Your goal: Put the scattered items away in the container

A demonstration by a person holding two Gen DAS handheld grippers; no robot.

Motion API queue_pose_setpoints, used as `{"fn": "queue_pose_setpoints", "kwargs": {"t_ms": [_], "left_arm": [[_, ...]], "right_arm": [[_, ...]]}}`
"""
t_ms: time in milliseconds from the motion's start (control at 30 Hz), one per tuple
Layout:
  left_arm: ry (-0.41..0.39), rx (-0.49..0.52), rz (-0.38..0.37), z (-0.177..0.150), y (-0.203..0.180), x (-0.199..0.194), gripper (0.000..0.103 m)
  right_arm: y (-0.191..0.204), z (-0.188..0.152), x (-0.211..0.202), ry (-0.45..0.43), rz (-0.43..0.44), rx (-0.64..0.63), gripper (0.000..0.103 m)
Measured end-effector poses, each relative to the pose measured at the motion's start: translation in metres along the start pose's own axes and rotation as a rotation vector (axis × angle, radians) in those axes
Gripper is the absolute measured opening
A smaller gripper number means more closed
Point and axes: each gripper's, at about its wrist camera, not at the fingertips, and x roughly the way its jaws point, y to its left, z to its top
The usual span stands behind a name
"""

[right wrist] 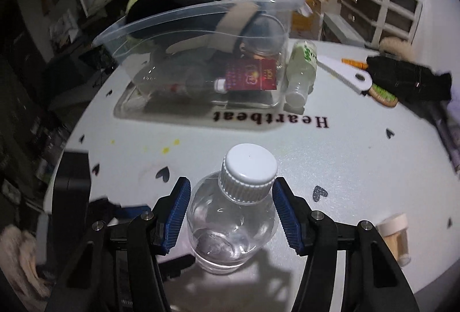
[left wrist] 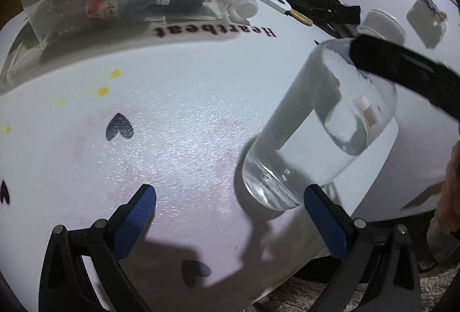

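Blue-padded right tongs [right wrist: 231, 207] sit nearest the lens, spread around the shoulder of a clear water bottle [right wrist: 230, 228] with a white cap [right wrist: 248, 165]; both pads are close beside the bottle but a sliver of gap shows on each side, so not clamped. Left tongs [left wrist: 230, 211] are wide apart over the white bench [left wrist: 172, 125], nothing between them; the right pad is just beside the bottle's base [left wrist: 270, 185] in that view. Bottle stands upright on the bench, near the front edge, well apart from the clear plastic container [right wrist: 201, 24], which sits at the far side behind the "Heartbeat" lettering [right wrist: 270, 118]. Inside the container: dark fabric, a red carton [right wrist: 251, 75] and a small bottle with a white cap [right wrist: 220, 85] lying down. Outside it, touching its right wall, a green-labelled bottle [right wrist: 302, 67] lies on its side. Further right on the bench: a black folded item [right wrist: 408, 76], a white flat tool [right wrist: 345, 73], a green-bristled brush [right wrist: 383, 95]. Small white-capped jar [right wrist: 395, 240] stands near the front right edge. Black heart prints [right wrist: 320, 192] and yellow spots [right wrist: 169, 146] mark the bench top.
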Motion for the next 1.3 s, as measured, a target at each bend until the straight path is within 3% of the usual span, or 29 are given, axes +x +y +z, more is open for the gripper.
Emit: {"fn": "queue_pose_setpoints", "kwargs": {"t_ms": [467,600,800,833,900,1033,1300], "left_arm": [[0.044,0.124,-0.041,-0.014,0.007,0.007,0.103],[-0.011,0.151,-0.062,-0.013,0.008,-0.002,0.103],[-0.171,0.273,-0.05,-0.019,-0.006,-0.019,0.103],[-0.19,0.294,-0.044,-0.021,-0.009,-0.019,0.103],[-0.225,0.339,-0.028,-0.024,-0.016,-0.017,0.103],[-0.311,0.417,-0.015,-0.032,-0.026,-0.012,0.103],[-0.327,0.448,-0.056,-0.034,-0.031,0.008,0.103]], "right_arm": [[0.036,-0.029,-0.012,-0.023,-0.08,-0.016,0.06],[0.036,-0.033,-0.015,-0.043,-0.086,0.022,0.06],[0.031,-0.043,-0.033,-0.118,-0.126,0.055,0.062],[0.031,-0.046,-0.035,-0.122,-0.126,0.056,0.063],[0.03,-0.052,-0.037,-0.131,-0.127,0.057,0.078],[0.029,-0.059,-0.033,-0.118,-0.142,0.073,0.082],[0.026,-0.065,-0.013,-0.074,-0.063,0.006,0.087]]}}
